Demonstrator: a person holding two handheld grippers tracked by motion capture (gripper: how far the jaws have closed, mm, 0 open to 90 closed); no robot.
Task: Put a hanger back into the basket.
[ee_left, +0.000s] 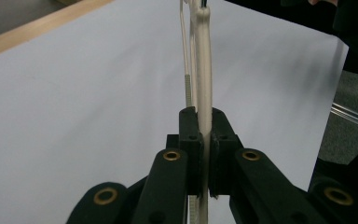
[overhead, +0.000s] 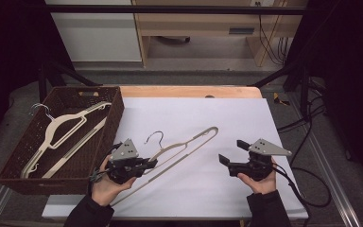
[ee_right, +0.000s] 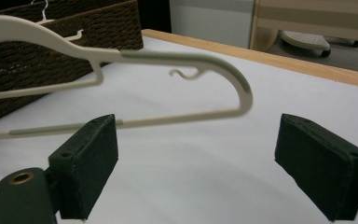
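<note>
The left gripper (overhead: 147, 164), held low at the near left of the desk (overhead: 246, 123), has its fingers (ee_left: 189, 135) pinched tight on the cream hanger (overhead: 182, 150). In the left gripper view the two black pads squeeze the hanger's thin bar from either side, with no gap showing between pad and plastic. The hanger runs from that grip out across the white sheet (overhead: 208, 189) towards the far right, its metal hook (overhead: 155, 137) curling up just past the gripper; whether its far end rests on the sheet or hangs a little above it is hard to say from above.

The right gripper (overhead: 231, 153) sits at the near right, well apart from the hanger's looped end. Its fingers (ee_right: 86, 163) stand wide apart with nothing between them and touch nothing; the right gripper view shows the hanger's rounded shoulder beyond the open pads, clear of both.

At the left edge of the desk stands a brown wicker basket (overhead: 116, 113) holding another cream hanger (overhead: 61, 130), lying slantwise inside with its hook at the far left corner.
</note>
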